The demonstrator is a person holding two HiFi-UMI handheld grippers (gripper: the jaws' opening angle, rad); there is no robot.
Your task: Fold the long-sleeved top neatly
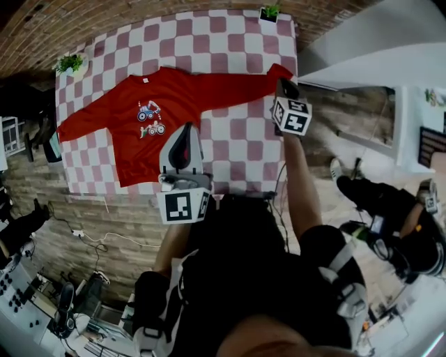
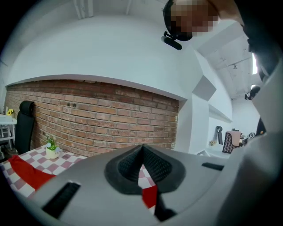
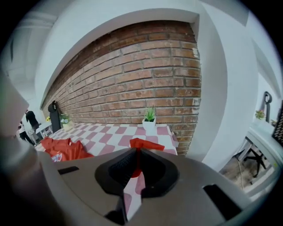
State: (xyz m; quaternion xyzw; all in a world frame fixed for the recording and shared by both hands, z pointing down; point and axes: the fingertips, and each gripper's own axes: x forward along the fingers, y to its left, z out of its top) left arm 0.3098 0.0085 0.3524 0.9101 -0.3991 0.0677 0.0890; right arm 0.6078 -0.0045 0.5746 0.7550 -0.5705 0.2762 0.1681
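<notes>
A red long-sleeved top point(image 1: 125, 150) with a small vehicle print lies spread flat on the pink-and-white checked table point(image 1: 237, 146). At the table's right edge my right gripper point(image 1: 282, 84) is shut on the cuff of its right sleeve point(image 1: 277, 70). In the right gripper view that cuff point(image 3: 147, 143) rises in a red fold out of the closed pads point(image 3: 126, 165) of the right gripper point(image 3: 137, 161). My left gripper point(image 1: 183, 136) hovers over the top's right side near the hem, jaws shut. A strip of red cloth point(image 2: 150, 196) shows below the left gripper's point(image 2: 142, 154) tips.
Small potted plants stand at the table's far left corner point(image 1: 70, 64) and far right corner point(image 1: 269, 12). A brick wall point(image 3: 146, 79) backs the table. A person's legs point(image 1: 390, 209) are on the floor to the right. Cables point(image 1: 97, 237) trail below the near edge.
</notes>
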